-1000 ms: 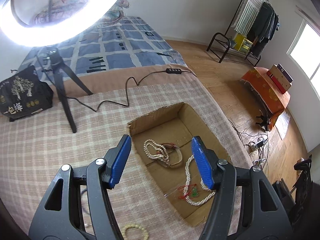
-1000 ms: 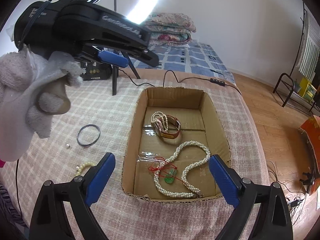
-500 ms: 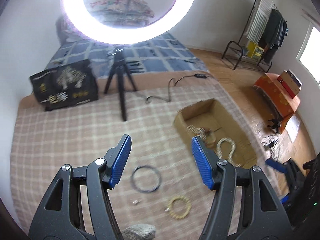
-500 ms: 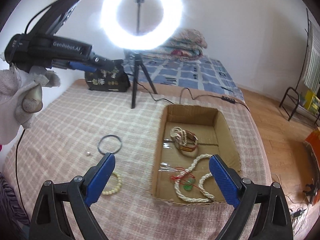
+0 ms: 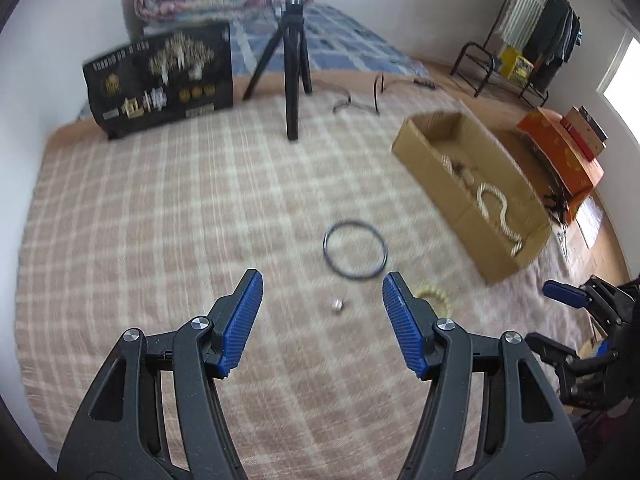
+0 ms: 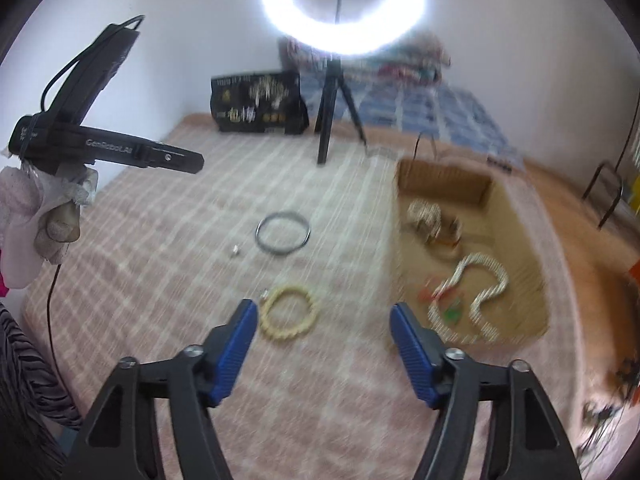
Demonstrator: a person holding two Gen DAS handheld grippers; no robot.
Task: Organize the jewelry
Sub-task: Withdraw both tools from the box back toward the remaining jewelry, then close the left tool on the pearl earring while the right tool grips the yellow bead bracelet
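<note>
Both grippers have swung off the cardboard box since a second ago and now point down at the loose pieces on the checked blanket [image 5: 160, 208], and the right gripper's jaws have just been closing in, with nothing between them. Going left to right in the right wrist view: a gloved hand [image 6: 44, 216] holds the left gripper [image 6: 176, 159] over the blanket's left edge; a small silver bead [image 6: 235, 251] lies just left of a dark bangle [image 6: 283, 233] that lies flat near the blanket's middle; nearer the camera a pale yellow bead bracelet [image 6: 289, 312] lies flat, just beside the left finger of the right gripper [image 6: 323, 316], whose jaws stand partly apart, empty and touching nothing. Toward the blanket's right edge sits the cardboard box [image 6: 444, 178], its long axis running away from the camera toward the far edge; inside lie a coiled bead string with a bangle [image 6: 430, 216] at the far end and a white pearl necklace [image 6: 486, 280] snaking along the near end, with a red cord and green pendant [image 6: 446, 300] beside it, too blurred for detail. In the left wrist view the left gripper [image 5: 322, 300] also stands partly apart and empty, with the silver bead [image 5: 337, 305] showing between its fingers on the blanket below, the dark bangle [image 5: 355, 250] just beyond and the yellow bracelet [image 5: 436, 298] partly hidden behind its right finger.
</note>
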